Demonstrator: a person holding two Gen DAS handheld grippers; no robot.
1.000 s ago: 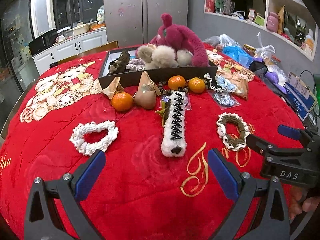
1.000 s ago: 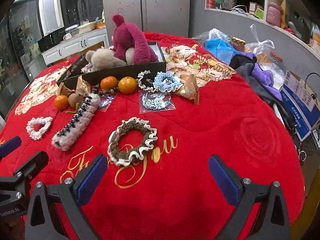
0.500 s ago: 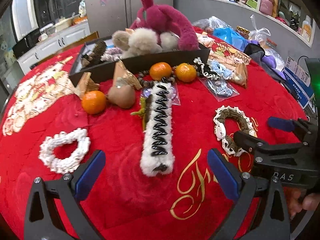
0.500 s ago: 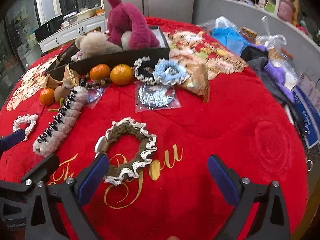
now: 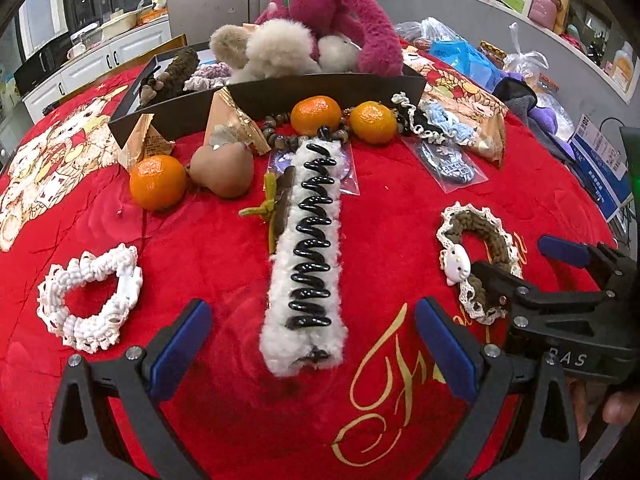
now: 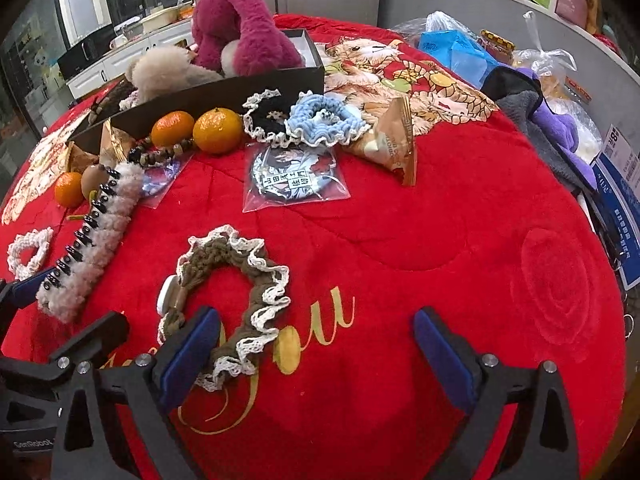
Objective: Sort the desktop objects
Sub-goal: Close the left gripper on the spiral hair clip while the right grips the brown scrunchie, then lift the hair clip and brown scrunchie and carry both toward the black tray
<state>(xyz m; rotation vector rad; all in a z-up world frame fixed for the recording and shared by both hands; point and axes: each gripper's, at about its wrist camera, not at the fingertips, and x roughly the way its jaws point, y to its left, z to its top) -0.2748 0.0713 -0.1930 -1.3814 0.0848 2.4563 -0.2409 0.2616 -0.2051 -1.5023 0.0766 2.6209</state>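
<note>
Lying nearest the bench's left edge, a white lace scrunchie (image 5: 90, 298) has bare red cloth (image 5: 224, 248) all round it. Just right of it the left tool (image 5: 312, 344) hovers low with its jaws wide apart and holding nothing, lined up on the near end of a long fluffy hair clip (image 5: 308, 256) that runs toward the bench's far side. Farther back, oranges (image 5: 316, 116), beads and snack packets crowd against the black box (image 5: 320, 94) holding plush toys (image 5: 332, 12). Right of the clip lies a brown lace scrunchie (image 6: 236, 280); the right tool (image 6: 316, 344), also spread open and empty, has its left finger (image 6: 188, 356) over the scrunchie's near rim. Beyond that the cloth runs clear to the bench's right edge.
</note>
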